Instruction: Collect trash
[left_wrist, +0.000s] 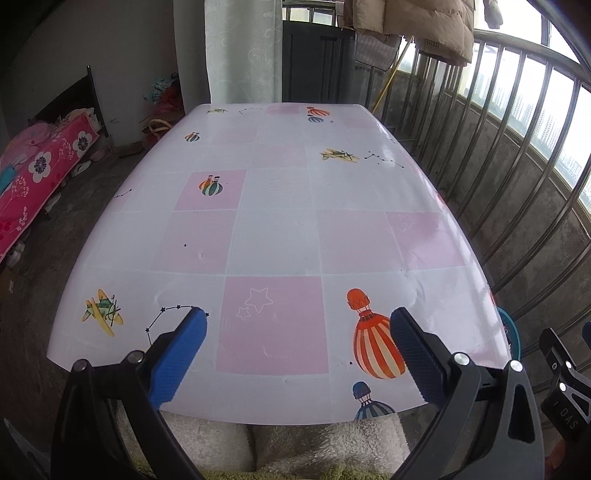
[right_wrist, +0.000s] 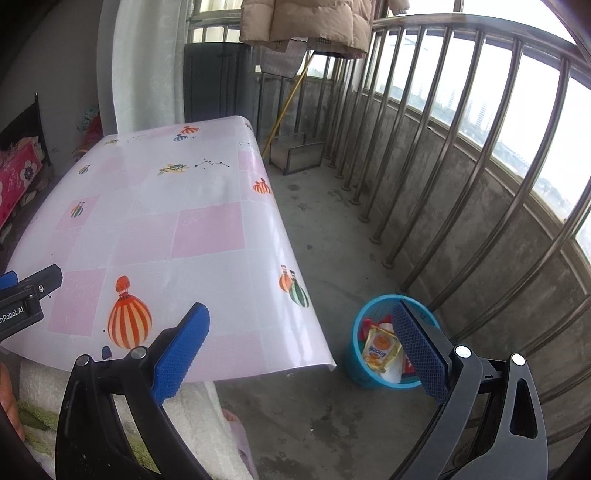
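A blue mesh bin (right_wrist: 356, 354) stands on the concrete floor right of the table, holding a yellow snack packet (right_wrist: 380, 347), red wrappers and a white item. Its rim peeks past the table's right edge in the left wrist view (left_wrist: 511, 328). My right gripper (right_wrist: 301, 314) is open and empty, held above the table's near right corner and the bin. My left gripper (left_wrist: 297, 321) is open and empty over the near edge of the table (left_wrist: 273, 206), whose pink and white cloth with balloon prints bears no loose items.
A metal railing (right_wrist: 424, 155) on a concrete wall curves along the right. A wire rack (right_wrist: 295, 151) and a yellow broom handle (right_wrist: 288, 99) stand beyond the table. A bed with a pink floral cover (left_wrist: 37, 173) is at left. A jacket (right_wrist: 306, 22) hangs overhead.
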